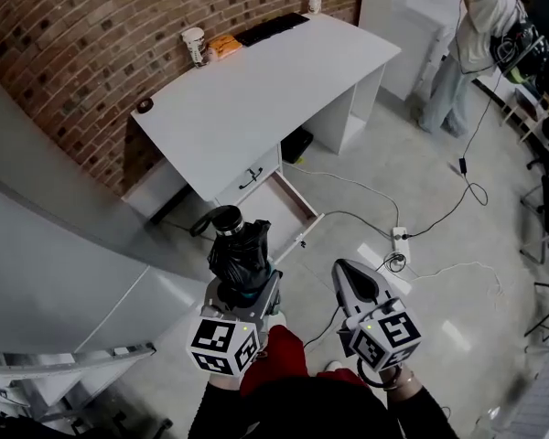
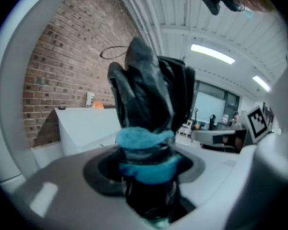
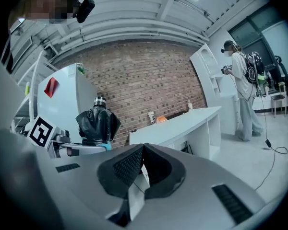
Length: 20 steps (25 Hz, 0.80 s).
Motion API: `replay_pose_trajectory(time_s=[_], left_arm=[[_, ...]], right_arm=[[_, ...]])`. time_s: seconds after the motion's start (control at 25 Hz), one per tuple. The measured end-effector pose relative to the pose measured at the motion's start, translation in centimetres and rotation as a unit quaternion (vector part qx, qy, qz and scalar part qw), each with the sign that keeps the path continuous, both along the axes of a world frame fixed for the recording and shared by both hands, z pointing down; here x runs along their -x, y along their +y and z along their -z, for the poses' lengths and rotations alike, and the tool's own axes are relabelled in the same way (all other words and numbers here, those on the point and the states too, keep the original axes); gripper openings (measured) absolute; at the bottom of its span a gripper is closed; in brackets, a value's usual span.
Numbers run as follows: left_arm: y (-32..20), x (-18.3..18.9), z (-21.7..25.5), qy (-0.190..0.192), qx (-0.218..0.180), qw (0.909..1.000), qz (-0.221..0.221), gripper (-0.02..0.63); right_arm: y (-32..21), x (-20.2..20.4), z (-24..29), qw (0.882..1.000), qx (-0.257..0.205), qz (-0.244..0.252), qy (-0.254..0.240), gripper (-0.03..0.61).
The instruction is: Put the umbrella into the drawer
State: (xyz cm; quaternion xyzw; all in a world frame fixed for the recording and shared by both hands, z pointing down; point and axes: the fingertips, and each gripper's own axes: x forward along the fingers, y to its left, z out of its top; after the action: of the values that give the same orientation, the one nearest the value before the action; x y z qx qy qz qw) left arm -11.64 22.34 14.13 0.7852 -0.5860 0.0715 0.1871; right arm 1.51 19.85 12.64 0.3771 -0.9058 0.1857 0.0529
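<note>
A black folded umbrella (image 1: 239,248) stands upright in my left gripper (image 1: 241,280), whose jaws are shut on its lower part, just above a blue band (image 2: 145,139). In the left gripper view the umbrella (image 2: 151,92) fills the middle and hides what lies behind it. The white drawer (image 1: 276,210) is pulled out from under the white desk (image 1: 256,90), just ahead of the umbrella. My right gripper (image 1: 350,279) hovers to the right of the left one, above the floor. Its jaws are shut (image 3: 143,151) with nothing between them.
On the desk by the brick wall stand a paper cup (image 1: 195,45), an orange thing (image 1: 224,45) and a black keyboard (image 1: 271,27). A power strip (image 1: 400,241) and cables lie on the floor to the right. A person (image 1: 471,39) stands at the far right. A grey curved panel (image 1: 55,245) rises at left.
</note>
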Motion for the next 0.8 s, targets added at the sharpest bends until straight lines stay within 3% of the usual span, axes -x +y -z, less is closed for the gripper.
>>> replay_pose_trajectory(time_s=[0.4,0.8], left_arm=[[-4.2,4.5,-1.2,0.010,0.022,0.9980,-0.058,0.253],[-6.3,5.4,-4.5,0.002,0.052,0.9954,-0.080,0.253]], right_arm=[[-4.8,5.1,-1.4,0.998,0.012,-0.059,0.020,0.002],[-6.9,4.8,-4.3,0.994,0.045,-0.097,0.028,0.002]])
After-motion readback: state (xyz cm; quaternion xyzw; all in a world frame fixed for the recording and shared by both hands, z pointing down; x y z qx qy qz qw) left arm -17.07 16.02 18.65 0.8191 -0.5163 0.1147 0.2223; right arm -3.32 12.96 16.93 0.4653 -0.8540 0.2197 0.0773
